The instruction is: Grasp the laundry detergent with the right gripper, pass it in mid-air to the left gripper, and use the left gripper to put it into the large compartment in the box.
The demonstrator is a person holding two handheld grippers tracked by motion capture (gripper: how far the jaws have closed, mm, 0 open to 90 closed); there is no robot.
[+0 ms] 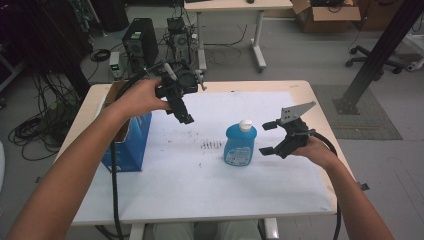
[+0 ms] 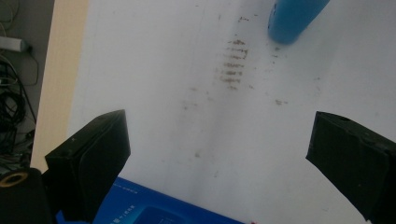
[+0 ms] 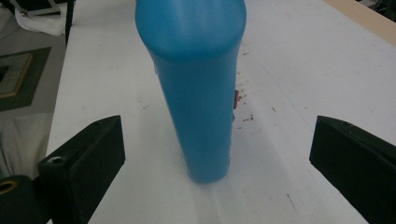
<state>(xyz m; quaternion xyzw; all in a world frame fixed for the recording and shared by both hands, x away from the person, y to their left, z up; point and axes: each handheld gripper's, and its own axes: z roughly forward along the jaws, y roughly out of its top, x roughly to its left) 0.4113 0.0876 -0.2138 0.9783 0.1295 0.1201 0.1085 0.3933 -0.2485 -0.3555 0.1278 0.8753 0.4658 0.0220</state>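
Blue bottle [image 1: 240,145]: white cap, pale label, standing upright near the middle of the worktop [image 1: 210,200], on a white sheet marked with a patch of small dark scuffs [image 1: 211,145] just to its left. Right gripper [image 1: 268,138]: held just beside the bottle on its right, jaws spread wide and apart from it; in the right gripper view the bottle [image 3: 196,93] stands centred between the jaws, touching neither. Left gripper [image 1: 185,118]: raised above the far left of the sheet, jaws wide, holding nothing. Blue carton [image 1: 131,142]: open-topped, at the worktop's left edge, under the left forearm. Worktop: pale wood rim showing around the sheet. Room: grey floor, a computer tower [image 1: 141,42] and tangled cables [image 1: 30,130] beyond the left corner, a second table [image 1: 235,6], a cardboard box [image 1: 327,15], an office-chair base [image 1: 375,60].
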